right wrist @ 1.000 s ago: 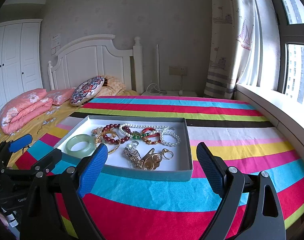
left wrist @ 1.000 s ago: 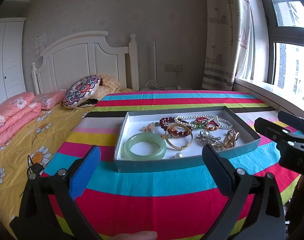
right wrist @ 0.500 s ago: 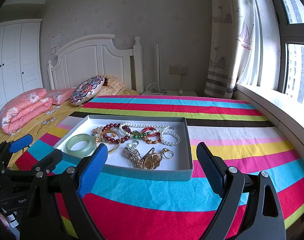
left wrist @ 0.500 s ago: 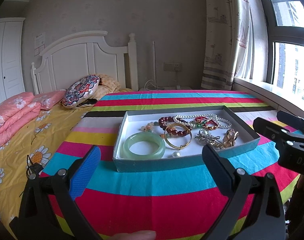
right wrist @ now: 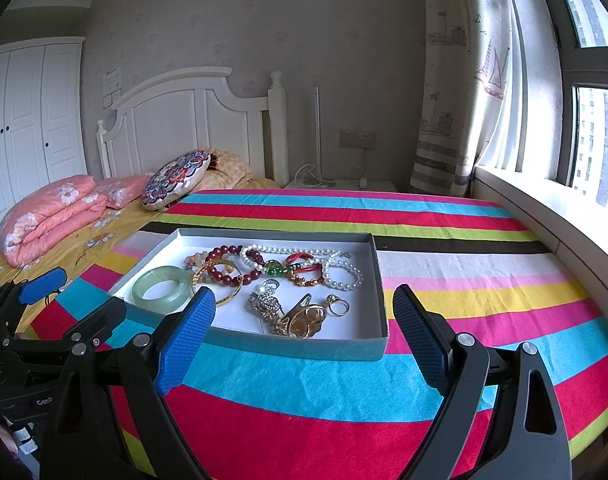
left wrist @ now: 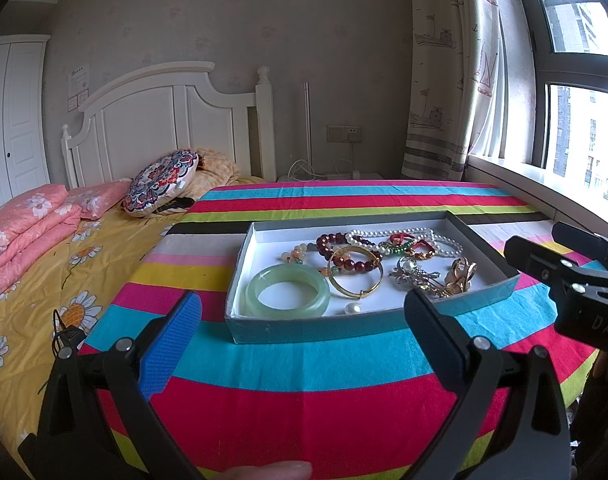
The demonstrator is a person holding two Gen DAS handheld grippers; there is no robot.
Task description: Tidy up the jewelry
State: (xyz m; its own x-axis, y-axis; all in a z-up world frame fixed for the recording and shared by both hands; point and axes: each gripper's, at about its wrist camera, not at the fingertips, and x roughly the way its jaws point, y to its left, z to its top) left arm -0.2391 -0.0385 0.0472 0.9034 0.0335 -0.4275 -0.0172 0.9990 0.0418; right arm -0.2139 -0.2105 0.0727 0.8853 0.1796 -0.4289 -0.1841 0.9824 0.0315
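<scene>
A shallow grey box (left wrist: 328,326) (right wrist: 304,346) sits on a striped cloth and holds a pile of jewelry. In it lie a pale green jade bangle (left wrist: 287,292) (right wrist: 161,289), a gold bangle (left wrist: 356,272), a dark red bead bracelet (right wrist: 229,266), a pearl strand (right wrist: 342,274), a silver brooch (right wrist: 265,300), a gold ornament (right wrist: 304,322) and a ring (right wrist: 338,306). My left gripper (left wrist: 304,344) is open and empty, just short of the box's near wall. My right gripper (right wrist: 304,334) is open and empty, also in front of the box.
The striped cloth (right wrist: 464,272) covers a table beside a bed with a yellow floral sheet (left wrist: 31,280), pink pillows (left wrist: 19,228) and a patterned round cushion (left wrist: 159,186). A window sill (right wrist: 544,208) runs along the right. The other gripper shows at the right of the left wrist view (left wrist: 564,272).
Both grippers have barely shifted; the box sits slightly lower and closer in the left wrist view. Nothing was picked up or released.
</scene>
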